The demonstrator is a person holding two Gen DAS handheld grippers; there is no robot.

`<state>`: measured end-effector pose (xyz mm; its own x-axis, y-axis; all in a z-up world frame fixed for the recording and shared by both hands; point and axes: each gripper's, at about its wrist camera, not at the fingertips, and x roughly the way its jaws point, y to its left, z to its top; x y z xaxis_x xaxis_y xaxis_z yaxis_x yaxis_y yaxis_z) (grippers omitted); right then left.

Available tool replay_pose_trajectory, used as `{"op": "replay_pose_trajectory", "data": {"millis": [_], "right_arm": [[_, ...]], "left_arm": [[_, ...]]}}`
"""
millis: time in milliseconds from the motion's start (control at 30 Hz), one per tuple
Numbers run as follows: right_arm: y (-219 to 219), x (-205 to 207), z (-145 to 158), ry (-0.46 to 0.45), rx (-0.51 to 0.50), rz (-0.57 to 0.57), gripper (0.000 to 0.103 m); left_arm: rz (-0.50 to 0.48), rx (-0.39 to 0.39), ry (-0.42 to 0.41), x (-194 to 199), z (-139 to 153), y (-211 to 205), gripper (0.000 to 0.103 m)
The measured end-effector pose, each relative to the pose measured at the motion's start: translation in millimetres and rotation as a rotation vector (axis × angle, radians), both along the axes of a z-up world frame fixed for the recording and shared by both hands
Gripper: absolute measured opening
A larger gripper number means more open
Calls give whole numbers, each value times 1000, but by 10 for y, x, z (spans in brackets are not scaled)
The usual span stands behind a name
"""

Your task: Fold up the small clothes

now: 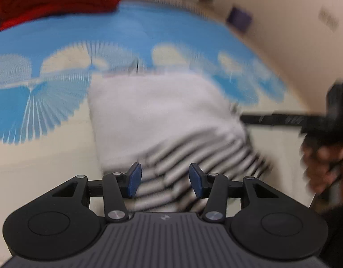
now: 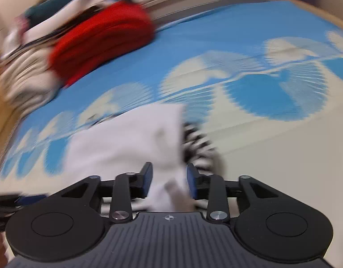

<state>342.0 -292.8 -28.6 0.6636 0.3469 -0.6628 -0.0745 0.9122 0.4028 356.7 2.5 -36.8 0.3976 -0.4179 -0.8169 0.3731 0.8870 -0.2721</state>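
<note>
A small white garment (image 1: pixel 158 111) with a black-and-white striped part (image 1: pixel 193 158) lies folded on the blue-and-cream sheet (image 1: pixel 131 35). My left gripper (image 1: pixel 166 179) hovers over the striped end, its blue pads apart with nothing pinched between them. In the right wrist view the same white garment (image 2: pixel 131 143) shows stripes (image 2: pixel 198 147) at its right edge. My right gripper (image 2: pixel 169 179) is open, with a flap of the white cloth lying loose between its pads. Both views are blurred by motion.
A folded red garment (image 1: pixel 55 0) sits at the far left of the sheet, with a pile of other clothes (image 2: pixel 26 73) beside it. A person's hand (image 1: pixel 323 163) holds black gear at the right edge. A pale wall (image 1: pixel 283 22) borders the bed.
</note>
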Motion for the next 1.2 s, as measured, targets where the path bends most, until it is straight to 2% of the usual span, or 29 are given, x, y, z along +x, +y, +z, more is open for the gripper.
{"op": "replay_pose_trajectory", "data": {"millis": [67,133,167,200,267,333,367,433,467,533,600,633,700,933,1100,1200], "right_arm": [[106,-19,-97,59,-55,93,39],[190,-5,-340,193,-167,134,39],[188,-15,-431,238,-211,124,39],[155,-31,-437,242,-221,99,40],[71,-92,-303,199,-189,35,41],[27,-217,-109,122,-190,-15,41],[23,-289,-26,85,-204,-26,43],[30,-476,170,18,-237,-41,56],[28,-573,257,-9,-245,-37,60],[20,-790,426,-63,-246,-47,71],[-3,-1065,573,-113,-226,-73,82],[-27,-1179,633,-131,-212,-82,86],[-31,-1434,712,-171,-191,-96,88],[93,-2304,719,-288,-182,-156,94],[288,-2497,621,-266,-232,-93,95],[370,-2485,573,-248,-263,-50,95]], "left_arm": [[-24,91,28,-42,-197,-100,52],[-22,94,5,-54,-194,-129,53],[0,82,4,-64,-151,-114,53],[25,75,5,-90,-103,-96,54],[76,75,3,-148,-12,-59,56],[124,117,-20,-240,105,-61,68],[147,150,-40,-300,165,-70,70],[171,188,-86,-464,343,-119,74],[180,190,-106,-557,432,-123,77],[198,202,-149,-781,587,-166,86],[209,216,-183,-1042,715,-221,87],[215,215,-194,-1159,753,-246,89],[241,206,-214,-1433,840,-295,91],[338,153,-276,-2197,867,-439,91],[395,146,-256,-2310,814,-456,91],[389,140,-257,-2310,800,-476,91]]}}
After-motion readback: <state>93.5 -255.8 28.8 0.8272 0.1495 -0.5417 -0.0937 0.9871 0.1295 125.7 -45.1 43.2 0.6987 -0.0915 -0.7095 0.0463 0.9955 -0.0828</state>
